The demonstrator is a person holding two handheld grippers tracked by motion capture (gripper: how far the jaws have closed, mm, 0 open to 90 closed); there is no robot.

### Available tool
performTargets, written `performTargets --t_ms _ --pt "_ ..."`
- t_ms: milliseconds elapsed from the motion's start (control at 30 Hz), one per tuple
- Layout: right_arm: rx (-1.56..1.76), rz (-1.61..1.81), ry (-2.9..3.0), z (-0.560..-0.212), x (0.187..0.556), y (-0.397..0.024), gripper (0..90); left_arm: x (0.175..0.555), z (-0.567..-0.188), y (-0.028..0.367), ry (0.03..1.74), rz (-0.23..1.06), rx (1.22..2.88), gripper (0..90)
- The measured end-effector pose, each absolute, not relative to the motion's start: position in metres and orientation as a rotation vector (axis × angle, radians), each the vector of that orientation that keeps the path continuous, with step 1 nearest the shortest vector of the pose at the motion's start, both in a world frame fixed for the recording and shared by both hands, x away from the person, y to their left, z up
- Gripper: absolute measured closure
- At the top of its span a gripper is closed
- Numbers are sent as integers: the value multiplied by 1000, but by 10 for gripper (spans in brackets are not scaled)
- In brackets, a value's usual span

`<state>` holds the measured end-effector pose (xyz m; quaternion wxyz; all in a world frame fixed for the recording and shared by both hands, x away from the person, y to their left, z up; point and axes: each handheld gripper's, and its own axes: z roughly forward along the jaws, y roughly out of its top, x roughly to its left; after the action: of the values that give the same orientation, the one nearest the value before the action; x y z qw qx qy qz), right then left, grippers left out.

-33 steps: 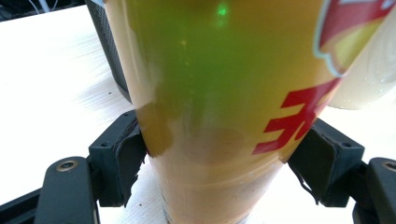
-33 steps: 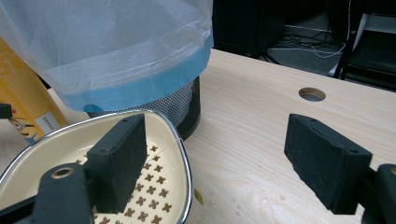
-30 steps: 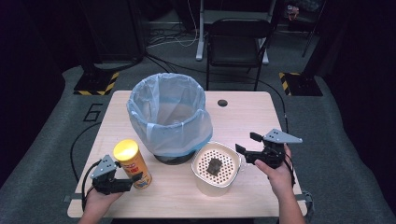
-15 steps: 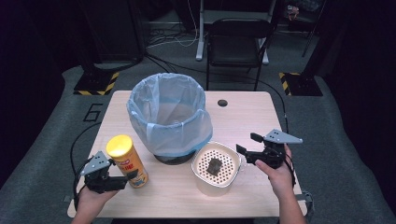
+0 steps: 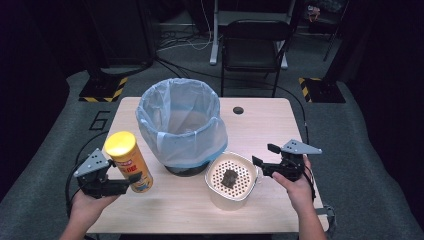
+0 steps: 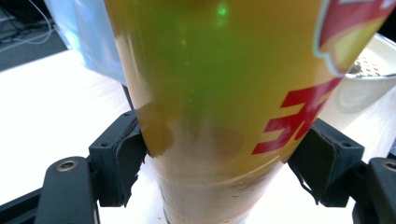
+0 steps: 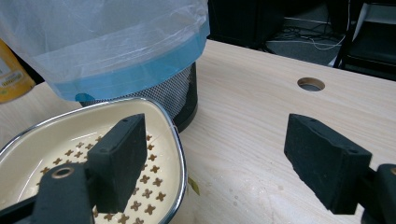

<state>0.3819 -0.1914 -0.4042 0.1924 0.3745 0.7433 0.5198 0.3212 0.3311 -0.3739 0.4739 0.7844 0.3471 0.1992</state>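
Observation:
A yellow chip can (image 5: 127, 160) with a yellow lid and red print hangs tilted above the table's front left, and my left gripper (image 5: 131, 181) is shut on its lower end. In the left gripper view the can (image 6: 219, 84) sits between both pads (image 6: 128, 154), pressed by them. My right gripper (image 5: 265, 155) stands open at the right rim of a cream strainer bowl (image 5: 215, 172). In the right gripper view that gripper (image 7: 219, 154) has one jaw over the bowl (image 7: 173, 140) and the other over bare table. A dark lump (image 5: 230, 177) lies in the bowl.
A mesh bin lined with a blue bag (image 5: 180, 120) stands mid-table, just behind the bowl and to the right of the can. The table has a round hole (image 5: 238, 110) at its far side. A black chair (image 5: 255, 45) stands behind the table.
My left gripper has risen with the chip can, lifting it off the table and tilting it. The right gripper has kept still.

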Motion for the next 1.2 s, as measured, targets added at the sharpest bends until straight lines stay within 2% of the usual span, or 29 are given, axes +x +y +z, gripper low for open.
performTargets --t_ms 300,1200 --pt "1052 1435 2088 -404 381 -190 209 320 -352 331 850 472 1917 239" --pt "1067 1451 2079 -406 381 -196 210 323 -231 319 824 478 1935 239"
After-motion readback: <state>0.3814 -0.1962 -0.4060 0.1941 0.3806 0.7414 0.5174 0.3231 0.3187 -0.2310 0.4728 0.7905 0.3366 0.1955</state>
